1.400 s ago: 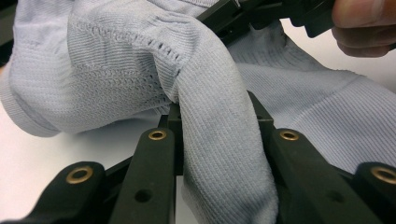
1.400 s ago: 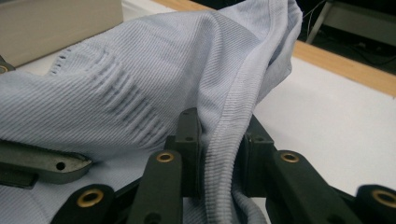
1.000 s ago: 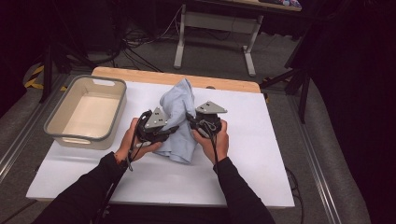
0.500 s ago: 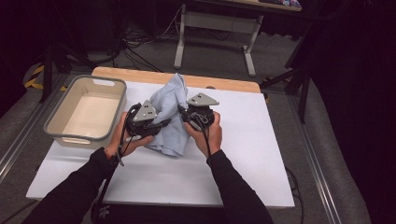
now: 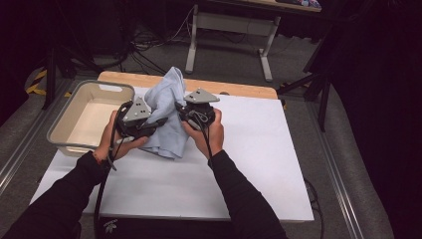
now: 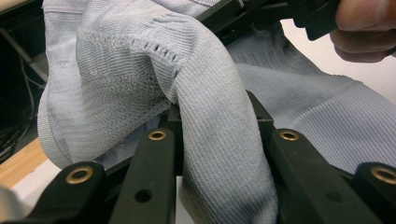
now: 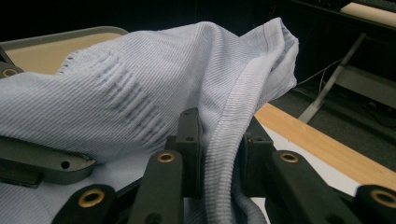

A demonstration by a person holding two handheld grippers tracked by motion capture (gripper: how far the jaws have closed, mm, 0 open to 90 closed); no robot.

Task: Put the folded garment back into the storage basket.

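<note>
A: Where's the pale blue knit garment (image 5: 166,112)?

B: Bunched between both tools above the white table (image 5: 259,164), lower folds resting on it. The left gripper (image 6: 217,135) pinches a fold, and the right gripper (image 7: 219,140) clamps a ribbed hem.

A: Which step?

B: Lifting, I'd judge, probably toward the beige bin (image 5: 62,134) just left. Next: raise the trailing cloth enough that it clears the bin's near rim.

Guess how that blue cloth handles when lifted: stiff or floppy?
Likely floppy: the cloth bunches and droops between the left gripper and right gripper. Probably light, since pinched folds alone hold it up. The ribbed knit probably grips the jaws rather than slipping.
</note>
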